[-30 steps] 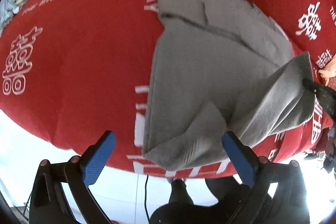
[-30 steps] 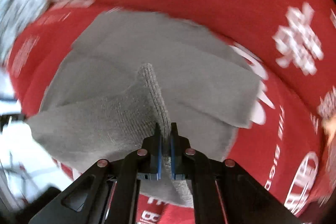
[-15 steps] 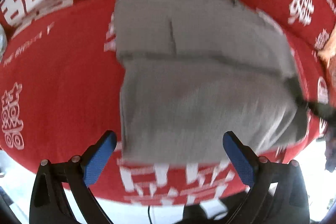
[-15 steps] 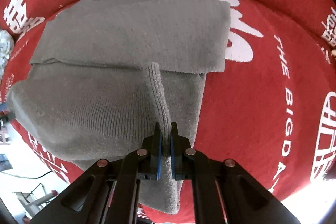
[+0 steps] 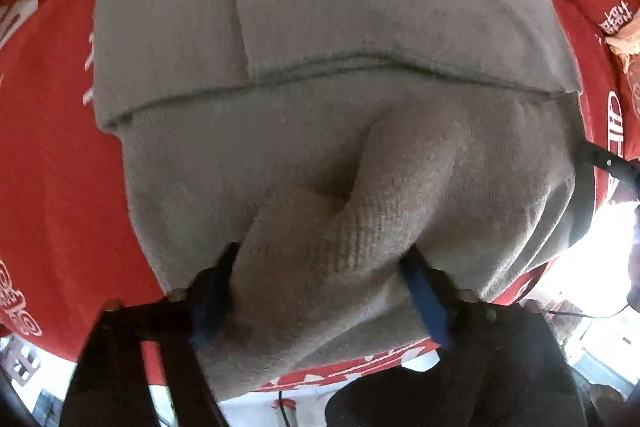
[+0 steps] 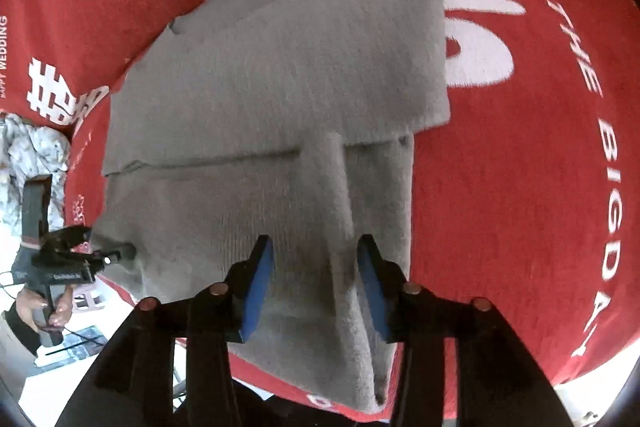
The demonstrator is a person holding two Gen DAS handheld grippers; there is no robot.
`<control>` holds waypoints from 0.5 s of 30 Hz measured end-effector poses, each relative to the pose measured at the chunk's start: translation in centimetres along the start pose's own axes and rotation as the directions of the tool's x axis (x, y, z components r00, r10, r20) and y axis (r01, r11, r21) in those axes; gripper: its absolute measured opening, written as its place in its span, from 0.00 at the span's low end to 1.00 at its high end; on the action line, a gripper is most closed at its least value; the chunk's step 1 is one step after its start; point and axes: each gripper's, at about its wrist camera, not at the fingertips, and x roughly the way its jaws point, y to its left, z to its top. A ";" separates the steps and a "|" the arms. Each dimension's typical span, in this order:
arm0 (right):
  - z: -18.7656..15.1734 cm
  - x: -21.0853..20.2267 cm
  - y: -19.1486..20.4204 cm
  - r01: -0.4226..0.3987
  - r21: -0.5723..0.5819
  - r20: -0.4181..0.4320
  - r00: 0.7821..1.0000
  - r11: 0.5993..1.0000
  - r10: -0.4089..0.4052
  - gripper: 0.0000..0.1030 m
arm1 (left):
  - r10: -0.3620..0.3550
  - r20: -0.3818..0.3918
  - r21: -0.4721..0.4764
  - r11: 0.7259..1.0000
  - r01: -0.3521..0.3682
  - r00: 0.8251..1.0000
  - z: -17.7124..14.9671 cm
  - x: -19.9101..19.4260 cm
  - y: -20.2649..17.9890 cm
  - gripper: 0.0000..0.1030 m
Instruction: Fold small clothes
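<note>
A grey knit garment (image 5: 320, 27) lies partly folded on a red cloth with white lettering (image 5: 48, 155), its near edge hanging over the table's front. It also fills the right wrist view (image 6: 280, 87). My left gripper (image 5: 320, 279) is open, its blue pads (image 5: 424, 299) either side of a raised bunch of the near hem. My right gripper (image 6: 316, 267) is open, its pads (image 6: 256, 287) straddling a ridge of the garment's near right edge. The right gripper's tip shows at the left wrist view's right edge (image 5: 608, 163). The left gripper shows in the right wrist view (image 6: 60, 259).
A crumpled pale garment (image 6: 28, 155) lies on the cloth at the far left. An orange-tan item (image 5: 628, 39) sits at the right edge. The table's front edge runs just under both grippers, with bright floor (image 5: 592, 267) below.
The right gripper was shut on the garment's edge and has opened. The left gripper has moved forward onto the near hem, which now bunches between its pads.
</note>
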 end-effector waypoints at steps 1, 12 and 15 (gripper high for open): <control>0.2 0.3 0.1 -0.004 -0.006 -0.009 1.000 1.000 0.004 0.45 | -0.012 0.001 -0.012 1.000 0.012 1.000 -0.2 0.0 0.1 0.40; 1.7 -5.7 5.9 0.058 -0.226 0.106 0.994 0.972 -0.035 0.06 | 0.050 0.335 -0.040 0.998 -0.039 0.941 -2.9 -10.4 -1.7 0.24; 3.9 -9.6 7.2 0.078 -0.250 0.227 0.974 0.965 -0.019 0.06 | 0.084 0.450 -0.069 0.996 -0.060 0.889 -2.3 -14.6 -1.4 0.24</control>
